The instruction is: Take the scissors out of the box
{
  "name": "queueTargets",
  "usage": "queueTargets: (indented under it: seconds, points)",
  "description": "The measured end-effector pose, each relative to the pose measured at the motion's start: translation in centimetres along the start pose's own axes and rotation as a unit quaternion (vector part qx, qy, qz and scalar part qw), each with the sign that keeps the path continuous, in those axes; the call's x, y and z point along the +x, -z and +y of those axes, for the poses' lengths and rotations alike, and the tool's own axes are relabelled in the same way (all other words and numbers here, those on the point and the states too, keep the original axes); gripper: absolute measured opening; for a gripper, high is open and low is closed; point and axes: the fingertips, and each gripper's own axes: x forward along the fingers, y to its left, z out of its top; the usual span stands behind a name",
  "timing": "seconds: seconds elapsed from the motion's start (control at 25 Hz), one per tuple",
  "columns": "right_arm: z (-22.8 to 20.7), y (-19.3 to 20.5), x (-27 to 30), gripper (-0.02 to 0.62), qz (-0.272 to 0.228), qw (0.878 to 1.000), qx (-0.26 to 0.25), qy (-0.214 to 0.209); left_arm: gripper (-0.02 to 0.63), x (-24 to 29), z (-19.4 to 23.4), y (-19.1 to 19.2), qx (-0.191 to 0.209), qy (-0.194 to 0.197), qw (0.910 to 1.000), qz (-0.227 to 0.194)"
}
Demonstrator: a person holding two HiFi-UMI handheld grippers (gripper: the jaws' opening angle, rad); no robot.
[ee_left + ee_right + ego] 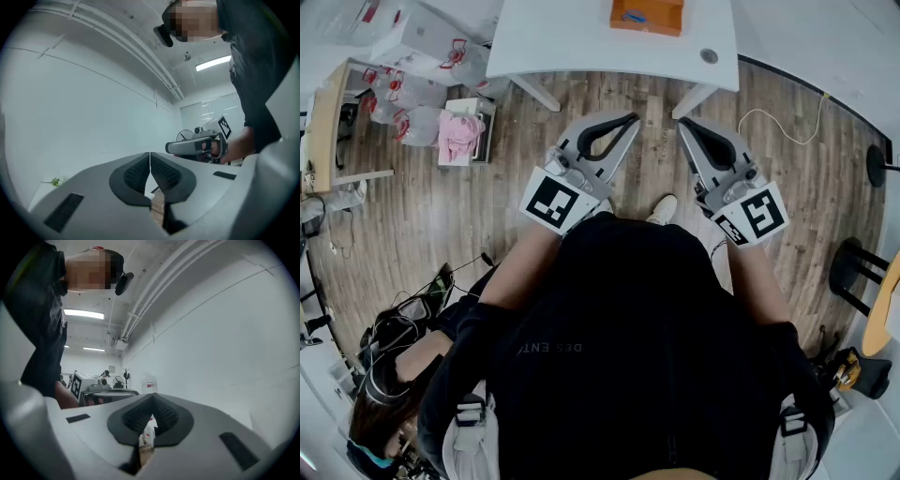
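Box [648,15]: orange, on white surface [572,37], far from both tools.
Scissors [635,16]: only a blue bit shows inside.
Left tool [629,119]: pressed together, empty.
Right tool [686,125]: pressed together, empty.

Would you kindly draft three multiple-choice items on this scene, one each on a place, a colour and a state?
1. Where is the orange box?
A. on the white table
B. on the floor
C. on a stool

2. What colour is the cloth bundle at the left?
A. pink
B. green
C. blue

3. How do the jaws of the left gripper stand?
A. wide apart
B. shut, empty
C. shut on scissors

Answers: 1 A, the box sits on the tabletop; 2 A, the bundle is plainly pink; 3 B, the pads meet with nothing between.
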Motion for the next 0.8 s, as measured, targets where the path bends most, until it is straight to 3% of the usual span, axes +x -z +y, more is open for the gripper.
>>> queueTargets:
  seconds: [0.8]
  points:
    - [-3.0, -0.7, -3.2, 0.008, -0.006, 1.0, -0.006, 0.014, 0.02, 3.3, -2.6, -0.6, -0.011, 0.011, 0.9999, -0.006]
